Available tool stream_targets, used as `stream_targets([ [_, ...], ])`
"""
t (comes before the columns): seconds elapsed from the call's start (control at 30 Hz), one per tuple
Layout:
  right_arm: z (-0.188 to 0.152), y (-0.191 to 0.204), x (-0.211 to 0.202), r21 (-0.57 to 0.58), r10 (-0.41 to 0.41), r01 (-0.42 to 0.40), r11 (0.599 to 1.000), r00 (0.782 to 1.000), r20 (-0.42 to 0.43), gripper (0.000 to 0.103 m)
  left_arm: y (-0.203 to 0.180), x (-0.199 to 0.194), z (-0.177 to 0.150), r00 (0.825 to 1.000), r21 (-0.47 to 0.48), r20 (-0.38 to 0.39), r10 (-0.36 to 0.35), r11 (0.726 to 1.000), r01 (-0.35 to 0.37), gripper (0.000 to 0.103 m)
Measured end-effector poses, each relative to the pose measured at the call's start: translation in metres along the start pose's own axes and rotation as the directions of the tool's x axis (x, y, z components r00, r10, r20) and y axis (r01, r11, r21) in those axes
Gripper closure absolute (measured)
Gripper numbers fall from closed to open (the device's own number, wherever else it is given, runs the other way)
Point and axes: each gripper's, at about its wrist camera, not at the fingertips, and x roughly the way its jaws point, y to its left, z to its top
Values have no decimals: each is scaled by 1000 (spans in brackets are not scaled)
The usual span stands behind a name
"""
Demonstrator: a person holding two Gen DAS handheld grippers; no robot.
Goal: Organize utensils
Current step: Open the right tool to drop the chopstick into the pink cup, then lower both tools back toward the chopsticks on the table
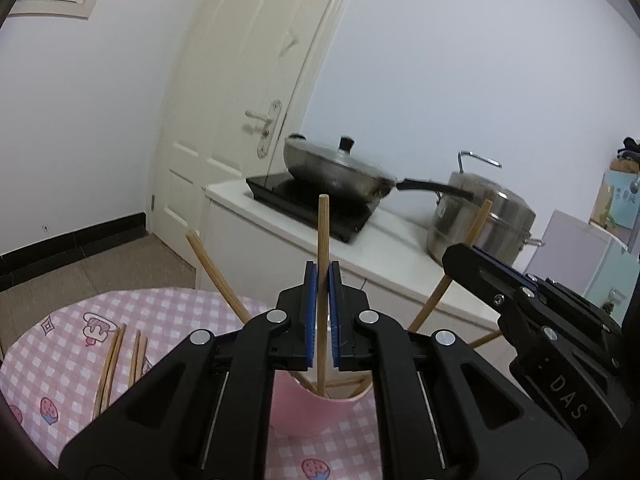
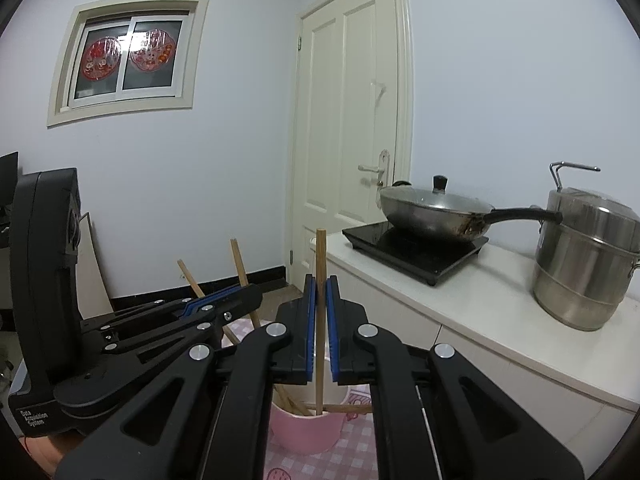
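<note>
My left gripper (image 1: 323,276) is shut on an upright wooden chopstick (image 1: 323,228), whose lower end stands inside the pink cup (image 1: 304,412). My right gripper (image 2: 321,280) is shut on another upright chopstick (image 2: 321,252), and its tip is also down in the pink cup (image 2: 308,428). The two grippers hang side by side over the cup: the right gripper (image 1: 464,258) shows at the right of the left wrist view, the left gripper (image 2: 244,294) at the left of the right wrist view. More chopsticks lean in the cup (image 1: 208,264). Several loose chopsticks (image 1: 114,364) lie on the cloth to the left.
The cup stands on a round table with a pink checked cloth (image 1: 60,360). Behind it a white counter (image 2: 480,304) carries an induction hob (image 2: 416,248) with a lidded wok (image 2: 432,212) and a steel steamer pot (image 2: 584,256). A closed door (image 2: 352,120) is beyond.
</note>
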Motion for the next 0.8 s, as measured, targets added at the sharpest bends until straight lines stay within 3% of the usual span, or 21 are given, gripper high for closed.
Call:
stream_targets([
  [0.1,0,1,-1,3,3,-3,1000,1000,-5,98,3,3,-1,1000,-20,-24,-15,1000,14,96],
  [0.17,0,0,0,10,7,-7,1000,1000,-12,98,4,3,-2,999,-22,-46,-22,1000,21,86],
  [0.23,1,0,0,16,9,-9,1000,1000,-13,98,4,0,-2,999,-28,-41,-21,999,20,44],
  [0.3,2,-2,-3,33,21,-20,999,1000,-14,92,8,-7,-2,1000,-47,-1,-23,999,22,42],
  [0.4,4,-4,-8,41,25,-24,999,1000,-8,87,12,-12,2,999,-72,-15,-43,997,42,42],
  [0.67,13,-4,-27,43,37,-38,998,999,21,73,23,-42,14,1000,-57,10,-2,998,3,38],
  [0.8,14,-1,-41,33,53,-54,998,998,29,72,34,-67,20,998,-15,33,45,999,-45,33],
])
